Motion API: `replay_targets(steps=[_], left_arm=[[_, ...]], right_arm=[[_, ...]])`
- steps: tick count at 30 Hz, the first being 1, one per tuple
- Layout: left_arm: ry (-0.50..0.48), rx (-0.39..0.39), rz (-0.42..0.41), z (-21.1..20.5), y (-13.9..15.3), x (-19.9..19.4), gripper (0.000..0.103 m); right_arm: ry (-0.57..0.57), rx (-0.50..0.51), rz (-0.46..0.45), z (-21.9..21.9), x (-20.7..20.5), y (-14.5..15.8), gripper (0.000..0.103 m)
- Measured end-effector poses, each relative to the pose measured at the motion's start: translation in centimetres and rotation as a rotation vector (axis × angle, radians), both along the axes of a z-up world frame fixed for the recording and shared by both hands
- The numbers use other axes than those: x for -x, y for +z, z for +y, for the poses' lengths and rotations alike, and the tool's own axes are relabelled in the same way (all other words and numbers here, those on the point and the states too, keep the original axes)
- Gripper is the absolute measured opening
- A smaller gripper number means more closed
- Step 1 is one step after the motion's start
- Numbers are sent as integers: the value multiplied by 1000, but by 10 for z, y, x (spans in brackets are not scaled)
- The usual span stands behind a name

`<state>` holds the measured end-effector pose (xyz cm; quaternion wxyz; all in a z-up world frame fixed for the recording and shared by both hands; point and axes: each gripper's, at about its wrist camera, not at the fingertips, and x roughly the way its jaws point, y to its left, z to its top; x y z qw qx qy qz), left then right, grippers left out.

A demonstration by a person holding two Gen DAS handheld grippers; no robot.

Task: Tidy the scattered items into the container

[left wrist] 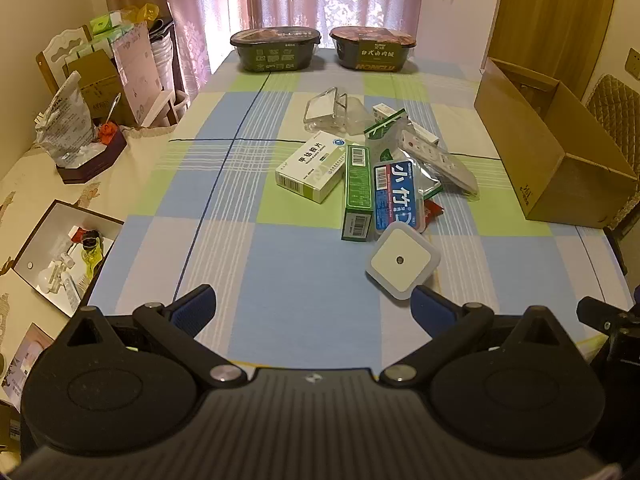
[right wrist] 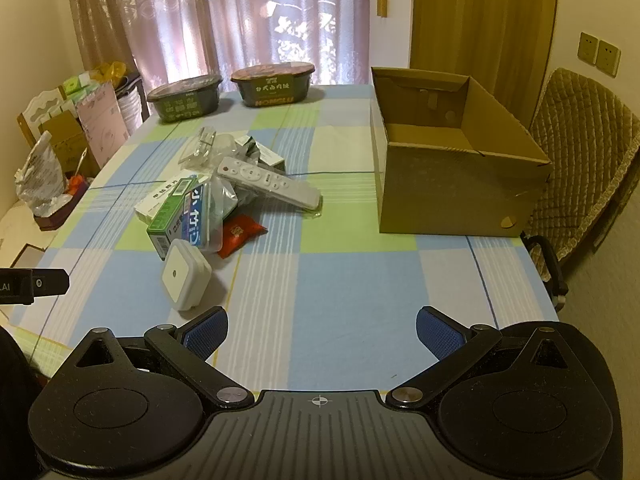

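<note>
Remote (right wrist: 269, 182) flat, long axis toward box (right wrist: 452, 184).

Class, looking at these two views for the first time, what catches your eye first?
A jumbled pile of boxes and packets, with a white remote on top, sits mid-table on the checked cloth. To its right stands an open, empty cardboard box. Both grippers, left and right, hang open nearby.

Open cardboard box (right wrist: 456, 188) sat empty on the right; remote (right wrist: 268, 186), medicine boxes (left wrist: 314, 172) and white square plug (left wrist: 402, 261) lay piled mid-table.
</note>
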<state>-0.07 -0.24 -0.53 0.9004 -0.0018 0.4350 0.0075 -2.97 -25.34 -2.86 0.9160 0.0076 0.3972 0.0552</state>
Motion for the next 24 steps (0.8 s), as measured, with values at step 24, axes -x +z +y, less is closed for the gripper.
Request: replay_targets(steps=[24], left_arm=[[18,18,13,4,-4,0,102]], right_arm=[[-2,-4,9,2,1,-2,103]])
